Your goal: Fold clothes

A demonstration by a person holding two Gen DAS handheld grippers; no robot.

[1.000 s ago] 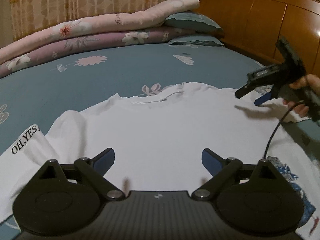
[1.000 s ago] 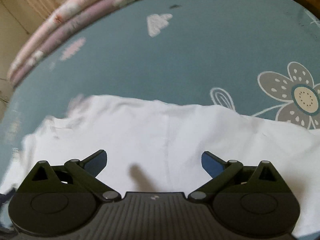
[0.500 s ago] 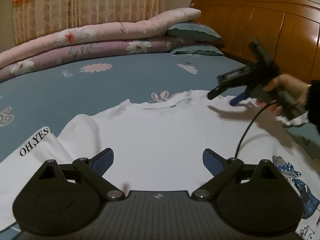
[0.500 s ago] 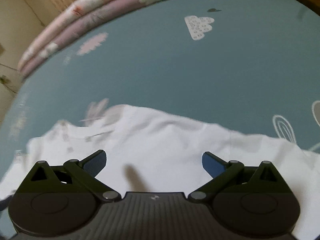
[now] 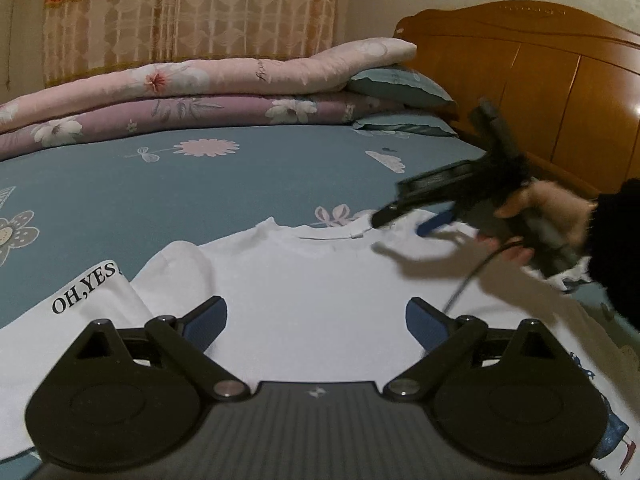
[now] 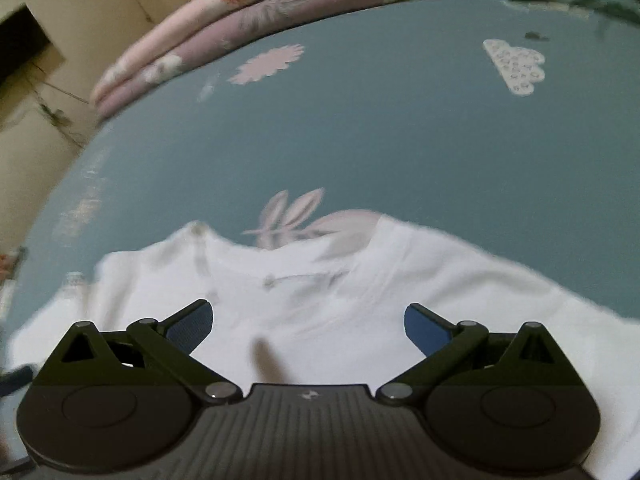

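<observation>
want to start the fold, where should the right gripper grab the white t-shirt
Take the white t-shirt at the shoulder edge just right of the collar, coming from above. It lies flat on the bed, and the open right gripper hovers there.

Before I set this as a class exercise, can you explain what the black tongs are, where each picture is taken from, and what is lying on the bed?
No robot here: a person holds a pair of hand-held tongs in each hand, with a camera on each looking forward along its two fingers. One picture looks out over the left tongs, the other over the right tongs. Both are open and hold nothing. In the left view you can also see the right tongs from outside, gripped by the person's hand, near the collar of a white T-shirt spread flat on a blue flowered bedsheet. Another white garment printed "OH,YES" lies beside it. Folded quilts sit behind.
</observation>
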